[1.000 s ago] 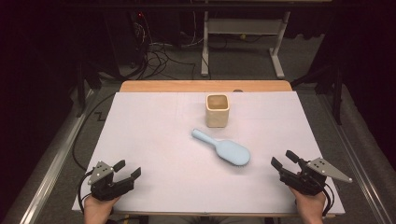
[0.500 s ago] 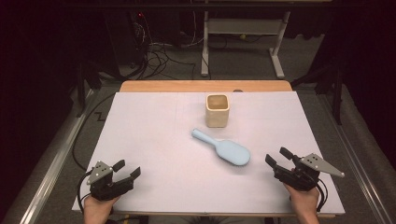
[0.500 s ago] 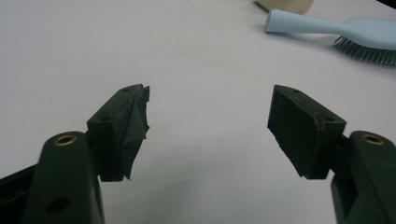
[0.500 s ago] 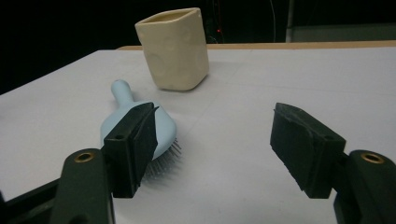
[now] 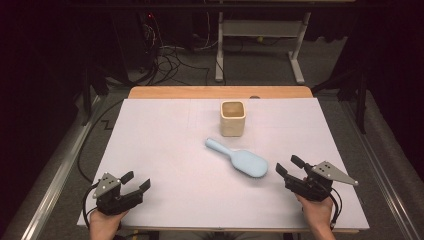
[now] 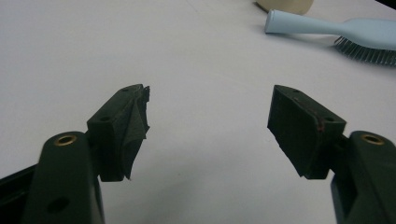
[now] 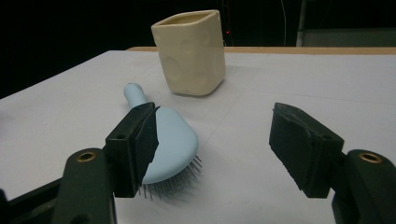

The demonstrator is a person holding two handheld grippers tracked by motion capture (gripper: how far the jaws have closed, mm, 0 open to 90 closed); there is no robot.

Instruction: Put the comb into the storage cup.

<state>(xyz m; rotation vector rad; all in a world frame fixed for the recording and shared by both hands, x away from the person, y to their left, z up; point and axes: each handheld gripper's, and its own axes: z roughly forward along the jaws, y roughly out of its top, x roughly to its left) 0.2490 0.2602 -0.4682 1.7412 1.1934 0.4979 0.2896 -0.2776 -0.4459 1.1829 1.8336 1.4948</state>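
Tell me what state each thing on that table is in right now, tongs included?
Hairbrush: lying flat, bristles down, nothing touching it.
Cup: upright, mouth open at the top, standing apart from the hairbrush.
Left tongs: open, nothing between them.
Right tongs: open, empty, pointing at the hairbrush's wide end, not yet on it.
Table: covered by a white sheet, lying flat.

My left tongs (image 6: 210,126) stand open over the bare white worktop (image 6: 140,46), nothing between the pads. Far ahead at upper right lies the blue brush (image 6: 336,32), bristles down, handle pointing left, with the cup (image 6: 285,5) just behind it.
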